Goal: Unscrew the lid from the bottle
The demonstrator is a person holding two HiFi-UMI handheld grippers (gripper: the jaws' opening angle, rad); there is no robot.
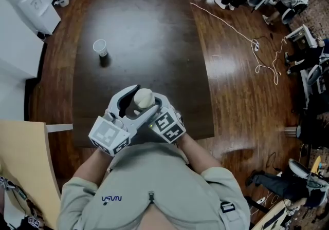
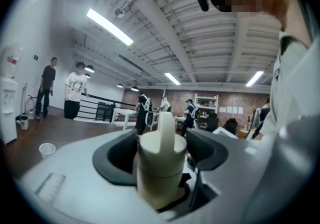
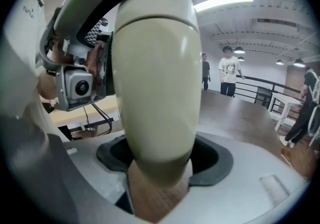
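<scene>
— Jaws on the left gripper: how do they stand?
— Clamped on the lid, with a dark pad against each side of it. The loop on top of the lid stands up between them.
— And the right gripper?
— It grasps the bottle low down at the narrow end, with the pads touching both sides.
— So where is the bottle?
— It is upright in the air between the two grippers, close in front of the person's chest and over the near end of the table. The lid is still on, and the seam shows just under it.
— Anything else about?
— A cup stands on the table, well apart from the bottle, toward the far left. A cable lies on the floor at the right.
</scene>
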